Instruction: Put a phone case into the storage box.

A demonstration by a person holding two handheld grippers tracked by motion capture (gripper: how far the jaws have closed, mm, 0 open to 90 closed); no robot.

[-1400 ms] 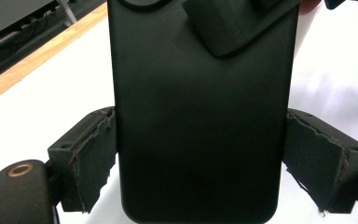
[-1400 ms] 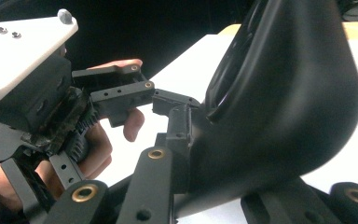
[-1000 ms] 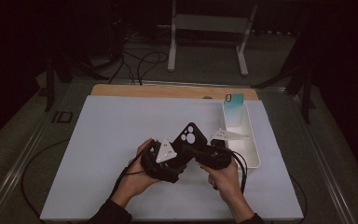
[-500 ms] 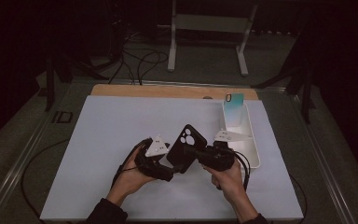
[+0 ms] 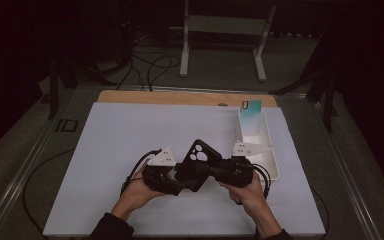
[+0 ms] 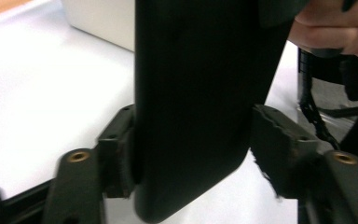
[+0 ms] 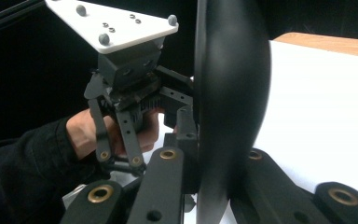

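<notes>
My left claw (image 5: 177, 181) has just been closing around the black phone case (image 5: 196, 165) beside the white tray (image 5: 271, 157); one pad touches, one stands clear. Right claw (image 5: 207, 169) pinches it. Handover looks near.

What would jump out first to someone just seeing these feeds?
The black phone case held up over the white mat, between both grippers: the right gripper clamps it, while the left gripper has just been closing around its lower end. Behind stands a white bin holding a teal case.

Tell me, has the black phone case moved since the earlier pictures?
Yes. The black case has shifted slightly left, away from the white bin, and now stands more upright.
</notes>
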